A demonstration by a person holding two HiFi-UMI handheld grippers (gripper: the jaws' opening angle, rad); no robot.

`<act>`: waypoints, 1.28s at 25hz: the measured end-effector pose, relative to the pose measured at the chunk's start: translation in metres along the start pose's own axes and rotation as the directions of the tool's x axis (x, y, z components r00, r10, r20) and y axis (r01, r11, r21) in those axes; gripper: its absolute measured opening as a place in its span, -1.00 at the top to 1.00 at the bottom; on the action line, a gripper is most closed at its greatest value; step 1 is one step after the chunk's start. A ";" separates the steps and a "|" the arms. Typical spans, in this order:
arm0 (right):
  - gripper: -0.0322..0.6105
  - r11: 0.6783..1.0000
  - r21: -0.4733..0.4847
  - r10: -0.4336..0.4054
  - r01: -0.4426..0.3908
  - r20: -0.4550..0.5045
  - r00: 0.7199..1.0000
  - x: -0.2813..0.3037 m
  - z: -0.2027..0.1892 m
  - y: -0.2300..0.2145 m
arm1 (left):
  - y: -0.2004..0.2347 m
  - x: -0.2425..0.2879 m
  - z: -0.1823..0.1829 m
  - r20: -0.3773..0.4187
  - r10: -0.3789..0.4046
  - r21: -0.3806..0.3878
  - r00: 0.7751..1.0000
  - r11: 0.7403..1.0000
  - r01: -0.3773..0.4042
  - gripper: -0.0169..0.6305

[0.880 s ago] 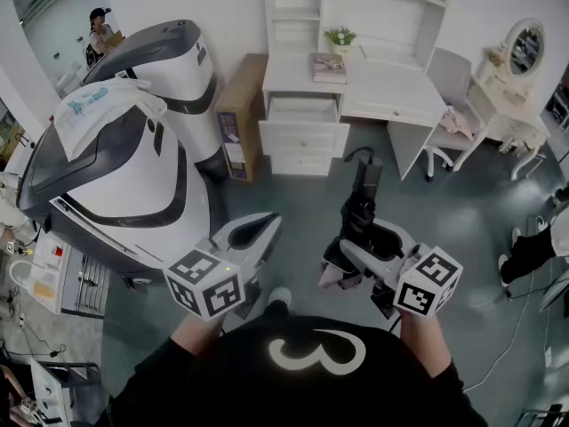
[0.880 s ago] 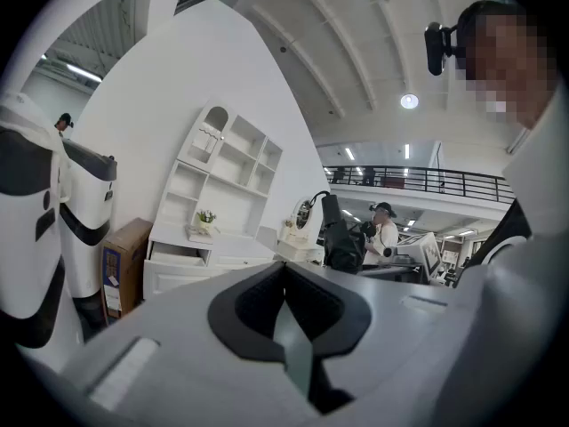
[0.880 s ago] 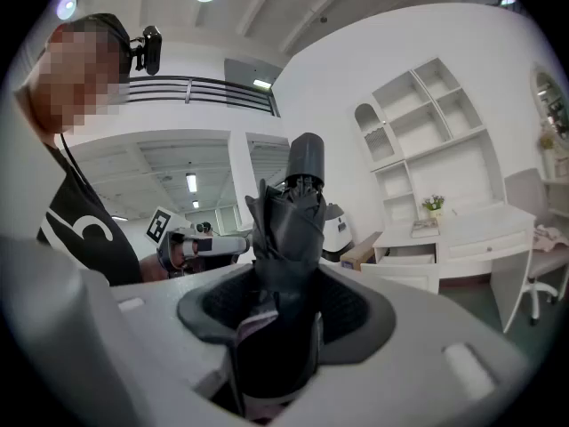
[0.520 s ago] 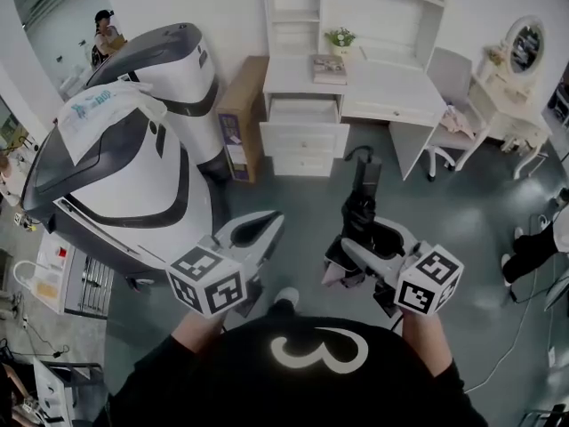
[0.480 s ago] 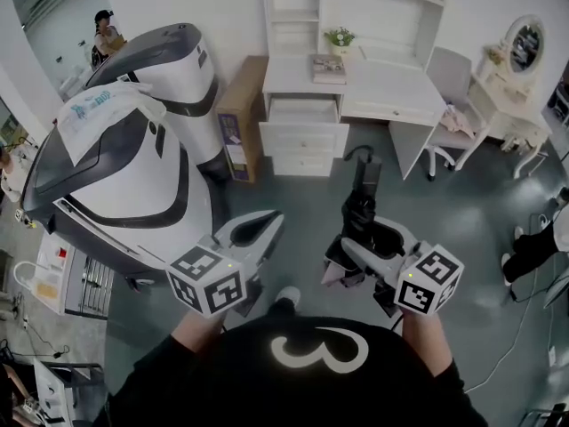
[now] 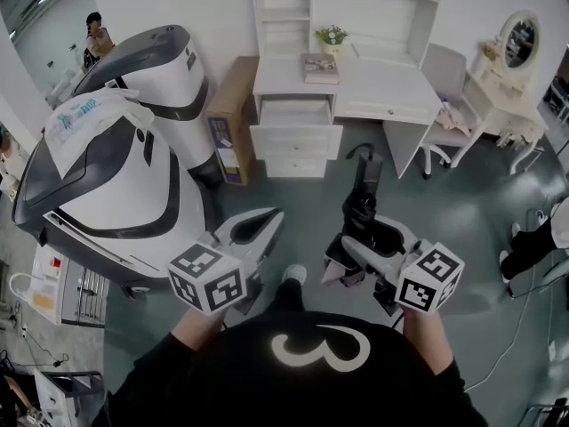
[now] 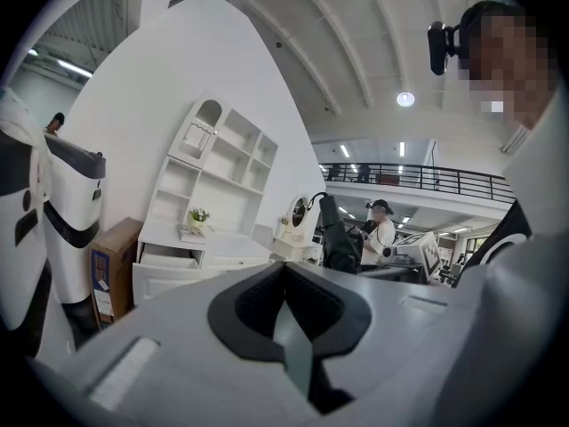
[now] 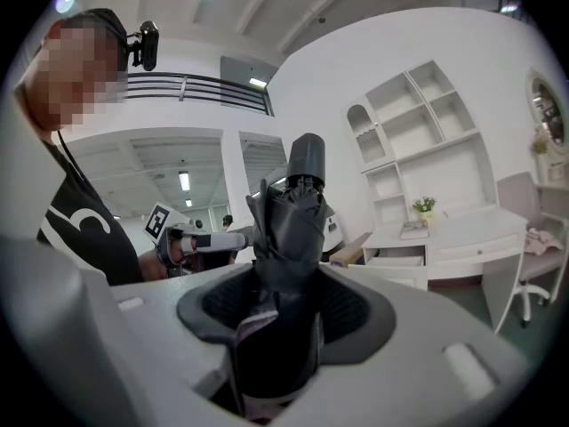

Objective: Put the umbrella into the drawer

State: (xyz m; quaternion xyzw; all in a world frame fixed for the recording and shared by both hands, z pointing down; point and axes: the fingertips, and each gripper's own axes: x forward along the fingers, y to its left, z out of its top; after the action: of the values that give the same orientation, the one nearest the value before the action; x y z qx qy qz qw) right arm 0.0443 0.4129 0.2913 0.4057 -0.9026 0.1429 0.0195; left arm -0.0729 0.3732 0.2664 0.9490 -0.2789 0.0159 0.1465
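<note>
A folded black umbrella [image 6: 363, 194] stands out forward and up from my right gripper [image 6: 354, 254], which is shut on its lower part. In the right gripper view the umbrella [image 8: 289, 229] fills the space between the jaws of that gripper [image 8: 276, 327]. My left gripper [image 6: 258, 225] is held level beside it, shut and empty; the left gripper view shows its jaws [image 7: 289, 318] together. Ahead stands a white desk [image 6: 391, 96] whose top drawer [image 6: 296, 112] is pulled open, also seen as the drawer [image 7: 169, 256] and the drawer [image 8: 391, 259]. Both grippers are well short of it.
A large white and grey machine [image 6: 116, 176] fills the left side. A cardboard box [image 6: 229, 118] leans beside the desk. A book [image 6: 322, 68] and a plant [image 6: 332, 36] sit on the desk. A chair [image 6: 440, 105] and a vanity table [image 6: 516, 123] stand at the right.
The desk and machine have shifted a little left and up in the head view, and a shoe now shows between the grippers. Both grippers keep their pose, with the umbrella still held.
</note>
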 end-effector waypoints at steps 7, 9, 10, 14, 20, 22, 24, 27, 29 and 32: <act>0.23 1.000 0.005 -0.025 0.025 -0.006 1.000 0.020 -0.001 -0.037 | 0.031 0.037 0.006 0.000 -0.017 -0.001 1.000 1.000 0.017 0.92; 0.23 0.999 0.007 -0.032 0.032 -0.007 0.999 0.029 -0.001 -0.051 | 0.044 0.050 0.006 -0.002 -0.023 -0.001 1.000 1.000 0.023 0.92; 0.23 0.999 0.008 -0.035 0.035 -0.008 0.999 0.035 -0.001 -0.059 | 0.051 0.057 0.006 -0.004 -0.026 -0.001 1.000 1.000 0.026 0.92; 0.23 0.999 0.015 -0.041 0.041 -0.011 0.999 0.063 0.004 -0.092 | 0.082 0.086 0.010 -0.014 -0.036 -0.003 0.999 0.999 0.036 0.92; 0.23 0.998 0.045 -0.049 0.050 -0.026 0.998 0.120 0.027 -0.156 | 0.156 0.144 0.032 -0.041 -0.030 -0.031 0.999 0.999 0.029 0.92; 0.23 0.997 0.059 -0.056 0.058 -0.036 0.998 0.145 0.034 -0.182 | 0.184 0.167 0.040 -0.057 -0.034 -0.040 0.998 0.999 0.031 0.92; 0.23 0.995 0.074 -0.065 0.068 -0.044 0.997 0.170 0.044 -0.210 | 0.213 0.192 0.049 -0.073 -0.039 -0.048 0.997 0.998 0.035 0.92; 0.22 0.992 0.105 -0.068 0.074 -0.060 0.996 0.208 0.058 -0.253 | 0.262 0.229 0.065 -0.087 -0.036 -0.055 0.996 0.998 0.031 0.92; 0.23 0.990 0.112 -0.073 0.082 -0.085 0.994 0.233 0.063 -0.278 | 0.296 0.249 0.073 -0.094 -0.025 -0.068 0.995 0.998 0.019 0.92; 0.23 0.991 0.098 -0.078 0.091 -0.124 0.989 0.269 0.070 -0.309 | 0.342 0.273 0.081 -0.094 -0.009 -0.092 0.996 0.996 0.000 0.92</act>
State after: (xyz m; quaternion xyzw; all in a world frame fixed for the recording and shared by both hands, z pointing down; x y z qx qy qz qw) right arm 0.0981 0.0034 0.3397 0.4349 -0.8731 0.2127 0.0585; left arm -0.0296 -0.0676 0.3119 0.9400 -0.2700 0.0476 0.2029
